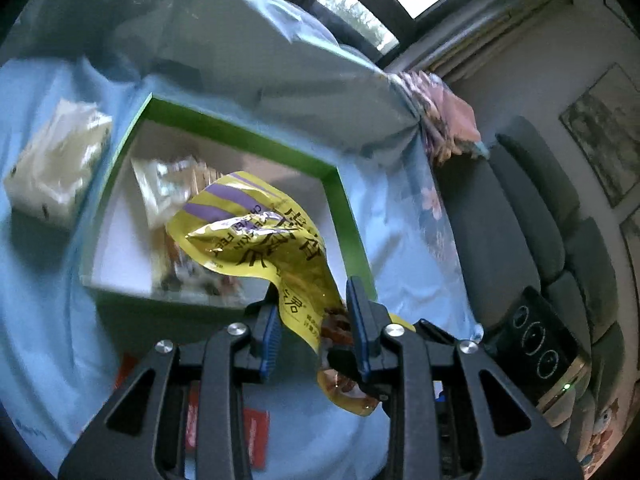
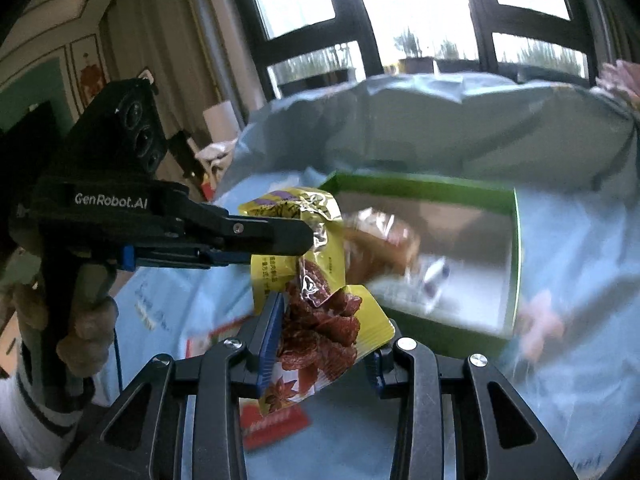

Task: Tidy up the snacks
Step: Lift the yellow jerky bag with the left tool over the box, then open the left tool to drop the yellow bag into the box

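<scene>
The yellow pouch (image 2: 316, 300) hangs between both claws, above the blue cloth (image 1: 40, 300). The right claw (image 2: 324, 344) is wide, the pouch's lower end loose between its pads. The left claw (image 2: 280, 246) seems to pinch the upper part, though I cannot tell how firmly. The pouch's long axis points up and forward, toward the green box (image 1: 340, 200) just beyond, nearer the left claw.

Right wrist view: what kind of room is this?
Likely a home living room: big windows, a grey sofa with framed pictures above it, and a blue cloth over the work surface.
</scene>
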